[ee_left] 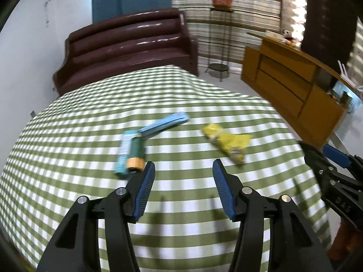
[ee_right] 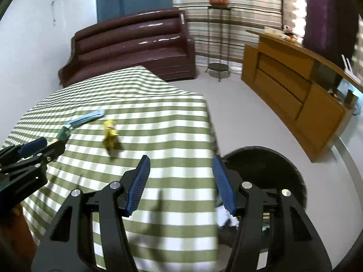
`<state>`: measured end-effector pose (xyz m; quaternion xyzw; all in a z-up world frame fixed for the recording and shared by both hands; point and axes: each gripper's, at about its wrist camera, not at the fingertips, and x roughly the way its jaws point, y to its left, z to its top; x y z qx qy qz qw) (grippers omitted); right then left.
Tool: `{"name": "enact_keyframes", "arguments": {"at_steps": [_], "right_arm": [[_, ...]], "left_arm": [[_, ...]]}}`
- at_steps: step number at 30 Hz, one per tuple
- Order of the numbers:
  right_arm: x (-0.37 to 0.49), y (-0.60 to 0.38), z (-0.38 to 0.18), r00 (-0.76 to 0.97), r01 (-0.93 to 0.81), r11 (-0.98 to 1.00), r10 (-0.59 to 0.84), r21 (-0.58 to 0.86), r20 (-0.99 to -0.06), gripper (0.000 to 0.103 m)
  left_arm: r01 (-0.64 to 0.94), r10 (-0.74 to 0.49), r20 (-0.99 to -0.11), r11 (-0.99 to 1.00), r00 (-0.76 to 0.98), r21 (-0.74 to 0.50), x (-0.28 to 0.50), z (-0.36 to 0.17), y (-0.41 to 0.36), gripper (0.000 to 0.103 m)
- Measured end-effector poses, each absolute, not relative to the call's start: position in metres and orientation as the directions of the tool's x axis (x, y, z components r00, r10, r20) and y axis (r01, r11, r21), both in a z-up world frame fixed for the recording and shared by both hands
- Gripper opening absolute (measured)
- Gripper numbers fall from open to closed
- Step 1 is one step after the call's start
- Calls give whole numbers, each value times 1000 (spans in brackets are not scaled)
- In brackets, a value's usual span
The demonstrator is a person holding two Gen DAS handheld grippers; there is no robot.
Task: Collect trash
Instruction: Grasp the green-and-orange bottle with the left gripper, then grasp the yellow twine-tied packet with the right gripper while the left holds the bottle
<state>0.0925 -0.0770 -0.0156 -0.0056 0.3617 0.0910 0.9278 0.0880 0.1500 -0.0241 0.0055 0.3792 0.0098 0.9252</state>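
A crumpled yellow wrapper (ee_left: 229, 141) lies on the green checked tablecloth (ee_left: 68, 149), right of a light blue and green package (ee_left: 131, 153) with a light blue strip (ee_left: 165, 122) beside it. My left gripper (ee_left: 183, 168) is open and empty, just short of both. In the right wrist view the wrapper (ee_right: 110, 133) and the blue strip (ee_right: 87, 117) lie far left. My right gripper (ee_right: 181, 163) is open and empty over the table's right edge, above a black bin (ee_right: 270, 165) on the floor.
A brown sofa (ee_left: 129, 45) stands behind the table. A wooden cabinet (ee_left: 292, 90) runs along the right. A plant stand (ee_left: 221, 34) with a potted plant is in the far corner. Grey floor (ee_right: 238, 106) lies between table and cabinet.
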Motion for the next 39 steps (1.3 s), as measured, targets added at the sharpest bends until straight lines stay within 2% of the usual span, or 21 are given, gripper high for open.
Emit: {"name": "enact_keyframes", "arguments": {"at_steps": [13,17,24,39], "right_arm": [[112,-32,-20,689,-237,970,213,62,-693,55],[120,-25,-21,680,-247,967,219,64,-700,55],[131,-14,-24,664,-267,961,237,72,-710,56],[133,-4,-28,651,-283,956,248,74,-717,56]], "left_arm": [[-77,68,-754,997,653,23,114,-47,189,52],[-77,63,-770,997,635,18,124,-52,193,44],[-65,55,-783,998,620,19,131,-56,198,25],[-39,34,-779,999,626,13,104,-58,202,25]]}}
